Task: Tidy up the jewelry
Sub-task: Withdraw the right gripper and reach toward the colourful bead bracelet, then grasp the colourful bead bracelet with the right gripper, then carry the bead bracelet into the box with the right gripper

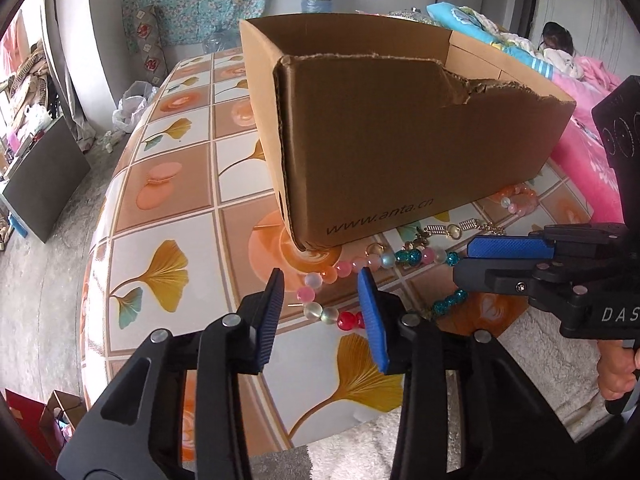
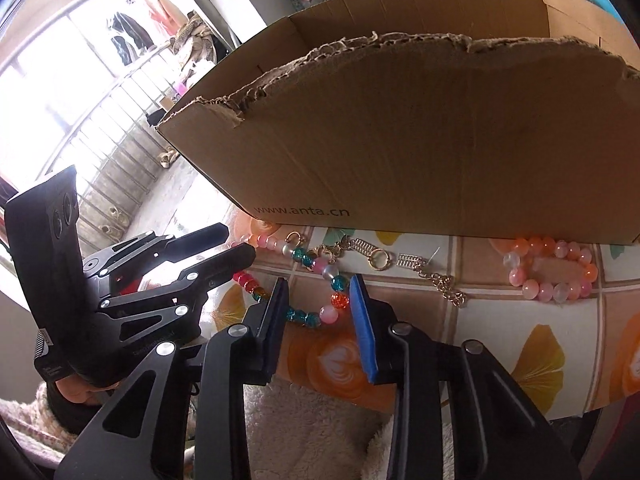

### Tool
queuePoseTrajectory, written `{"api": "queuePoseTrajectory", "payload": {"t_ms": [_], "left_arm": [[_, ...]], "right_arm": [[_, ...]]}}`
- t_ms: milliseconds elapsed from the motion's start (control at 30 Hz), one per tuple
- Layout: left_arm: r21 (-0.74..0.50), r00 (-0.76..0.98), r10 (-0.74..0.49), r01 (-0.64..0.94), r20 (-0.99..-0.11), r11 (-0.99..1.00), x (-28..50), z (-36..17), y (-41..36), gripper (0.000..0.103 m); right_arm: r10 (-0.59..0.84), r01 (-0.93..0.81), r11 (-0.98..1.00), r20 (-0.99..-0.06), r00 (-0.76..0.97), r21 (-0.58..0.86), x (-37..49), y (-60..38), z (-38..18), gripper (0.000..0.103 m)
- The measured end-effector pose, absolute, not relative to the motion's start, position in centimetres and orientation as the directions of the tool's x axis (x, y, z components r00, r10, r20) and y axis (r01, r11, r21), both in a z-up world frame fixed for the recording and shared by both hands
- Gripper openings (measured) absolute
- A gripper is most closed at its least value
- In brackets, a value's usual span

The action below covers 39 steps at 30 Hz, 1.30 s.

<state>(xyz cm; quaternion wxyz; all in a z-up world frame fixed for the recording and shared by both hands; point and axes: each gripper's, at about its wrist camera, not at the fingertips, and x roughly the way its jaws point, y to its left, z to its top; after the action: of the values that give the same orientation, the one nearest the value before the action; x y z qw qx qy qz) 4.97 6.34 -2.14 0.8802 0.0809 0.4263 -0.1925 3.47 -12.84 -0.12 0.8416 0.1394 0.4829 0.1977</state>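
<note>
Here, both grippers (jaws part-closed) straddle the bead necklace — box behind

My left gripper angles down toward twelve o'clock, jaws partly apart and pads pressing on nothing, while my right gripper, likewise angled down and partly parted, enters the left view from three o'clock, my hand on its handle.

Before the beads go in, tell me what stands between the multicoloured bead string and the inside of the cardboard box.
The box's near wall: the bead string lies on the table in front of its base, so it must go over that torn top edge. Nothing else visible is in the way.
</note>
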Motion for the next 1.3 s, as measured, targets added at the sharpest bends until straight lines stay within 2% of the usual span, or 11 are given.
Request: {"api": "queuePoseTrajectory", "payload": {"t_ms": [200,300,333,867,1067,1300], "left_arm": [[0.005,0.56,-0.239,0.398,-0.793,0.918,4.8,-2.7,5.8,0.028],[0.017,0.575,-0.23,0.392,-0.785,0.92,4.8,-2.7,5.6,0.014],[0.02,0.576,-0.229,0.392,-0.785,0.92,4.8,-2.7,5.5,0.009],[-0.066,0.616,-0.333,0.414,-0.714,0.908,1.7,1.8,6.1,0.009],[-0.142,0.636,-0.44,0.463,-0.634,0.875,0.5,6.0,6.7,0.009],[-0.073,0.693,-0.497,0.545,-0.523,0.835,2.8,12.3,4.7,0.009]], "right_arm": [[0.445,-0.186,0.895,-0.775,0.448,0.406,4.0,-12.3,-0.8,0.02],[0.435,-0.177,0.9,-0.78,0.45,0.399,4.4,-12.0,-0.9,0.01],[0.44,-0.173,0.897,-0.778,0.45,0.407,4.5,-12.1,-0.9,0.01],[0.486,-0.202,0.869,-0.7,0.523,0.452,2.8,-13.1,2.4,0.01],[0.485,-0.262,0.871,-0.64,0.596,0.416,1.3,-13.8,6.8,0.01],[0.494,-0.341,0.868,-0.555,0.67,0.361,4.6,-14.4,13.2,0.01]]}}
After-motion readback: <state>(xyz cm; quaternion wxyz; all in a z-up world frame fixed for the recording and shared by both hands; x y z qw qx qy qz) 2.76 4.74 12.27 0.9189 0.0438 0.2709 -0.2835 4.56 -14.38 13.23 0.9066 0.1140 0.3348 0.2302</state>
